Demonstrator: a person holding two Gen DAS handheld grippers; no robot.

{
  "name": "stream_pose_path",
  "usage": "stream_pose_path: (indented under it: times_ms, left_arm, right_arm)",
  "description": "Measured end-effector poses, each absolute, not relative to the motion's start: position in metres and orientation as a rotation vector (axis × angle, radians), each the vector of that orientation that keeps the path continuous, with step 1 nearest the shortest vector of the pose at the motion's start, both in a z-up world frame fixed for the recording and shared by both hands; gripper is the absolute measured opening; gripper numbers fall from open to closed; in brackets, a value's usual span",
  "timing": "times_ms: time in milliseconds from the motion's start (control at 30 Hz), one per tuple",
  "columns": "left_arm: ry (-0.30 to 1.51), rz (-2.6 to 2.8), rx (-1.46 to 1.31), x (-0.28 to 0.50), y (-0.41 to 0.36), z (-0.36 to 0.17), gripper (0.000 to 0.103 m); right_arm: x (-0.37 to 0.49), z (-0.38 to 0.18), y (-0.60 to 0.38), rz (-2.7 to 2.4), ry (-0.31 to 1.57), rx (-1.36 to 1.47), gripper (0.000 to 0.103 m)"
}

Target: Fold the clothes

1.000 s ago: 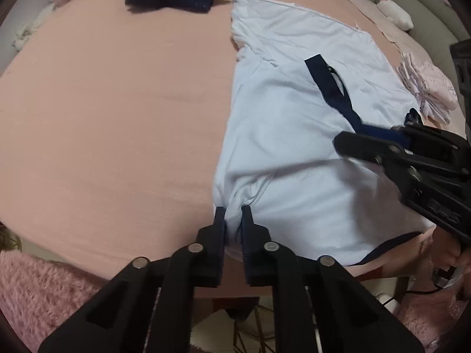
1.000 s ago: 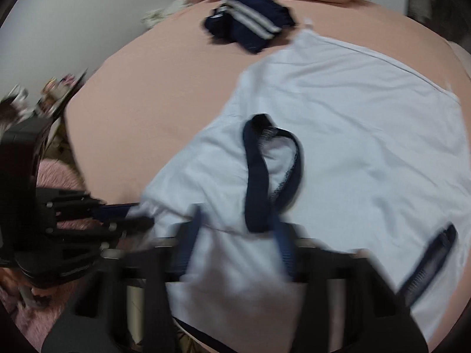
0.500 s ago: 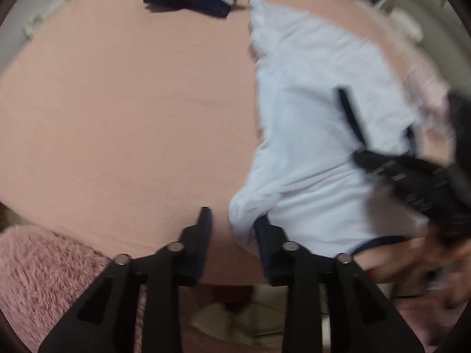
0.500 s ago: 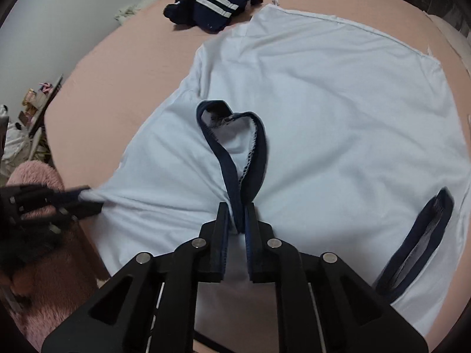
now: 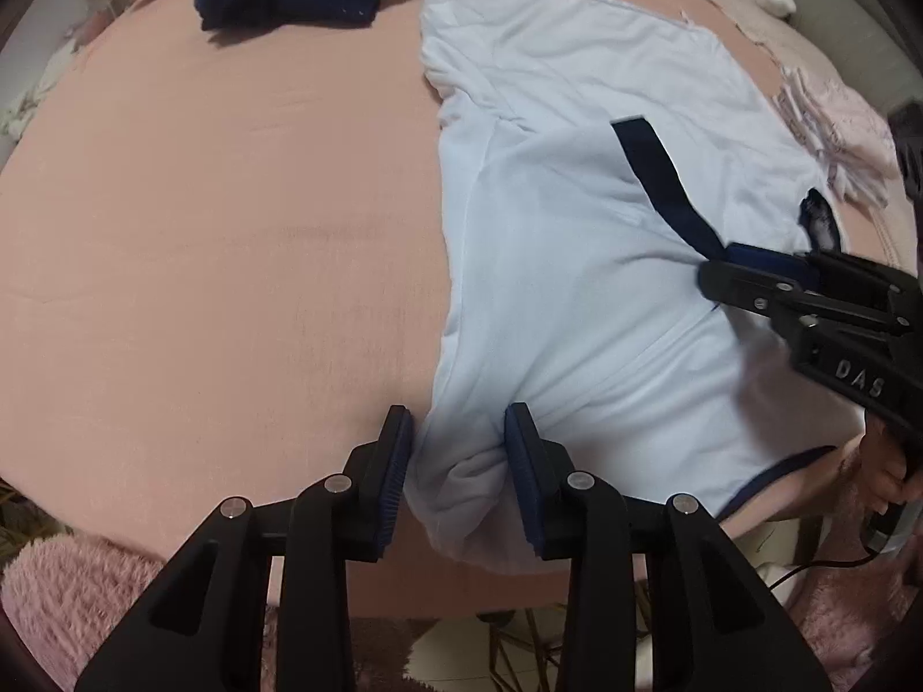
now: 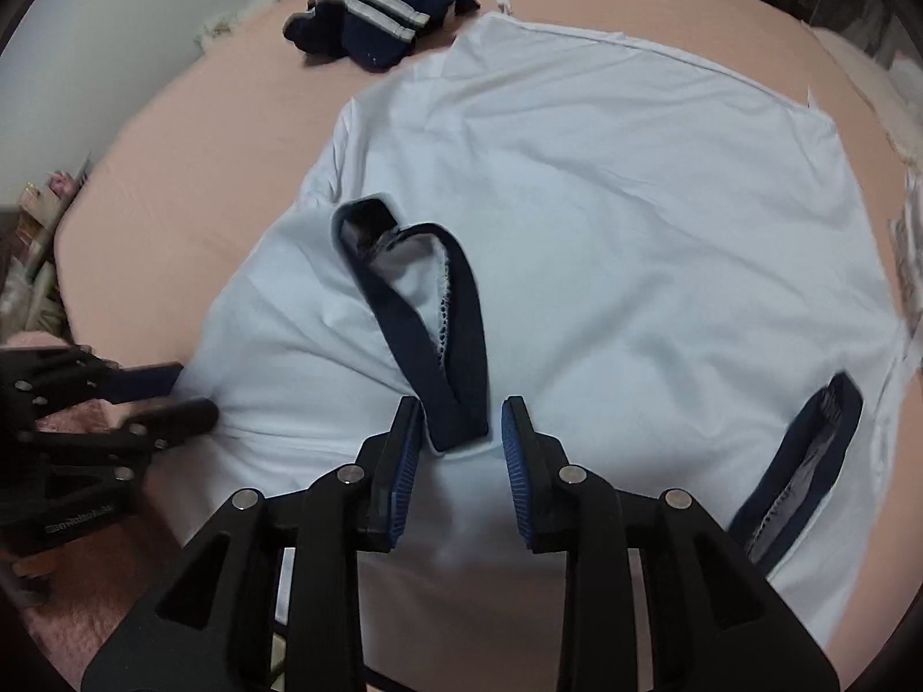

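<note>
Both jaws released — left gripper (image 5: 458, 461) astride a bunched corner of the white shirt (image 5: 577, 288), right gripper (image 6: 461, 444) astride its navy collar (image 6: 438, 346) — garment spread along the bed (image 5: 202, 259) near edge, probably for flattening.

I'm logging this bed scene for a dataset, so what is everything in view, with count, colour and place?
white shirt: one, white with navy trim, spread on the bed.
navy garment: one, navy with pale stripes, bunched at the far side.
bed sheet: one, peach, under everything.
fluffy rug: one, pink, below the bed edge.
pale cloth: one, pinkish, crumpled at the bed's right edge.
left gripper: black, open around the shirt's edge.
right gripper: black, open around the navy collar.
</note>
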State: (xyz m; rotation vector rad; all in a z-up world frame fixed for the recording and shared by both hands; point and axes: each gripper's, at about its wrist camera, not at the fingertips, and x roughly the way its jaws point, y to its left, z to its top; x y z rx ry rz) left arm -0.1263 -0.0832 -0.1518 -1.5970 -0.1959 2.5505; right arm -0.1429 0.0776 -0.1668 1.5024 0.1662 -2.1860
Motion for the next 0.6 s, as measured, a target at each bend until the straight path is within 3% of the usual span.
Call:
stream_pose_path:
  times_ms: [333, 600]
  left_arm:
    - [-0.047, 2.543, -1.536, -0.180, -0.057, -0.163, 0.035]
    - [-0.054, 2.486, -1.519, -0.190, -0.054, -0.181, 0.035]
  right_arm:
    - [-0.158, -0.128, 0.093, -2.264, 0.002, 1.344, 0.033]
    - [-0.188, -0.155, 0.047, -2.094, 0.244, 1.372, 0.033]
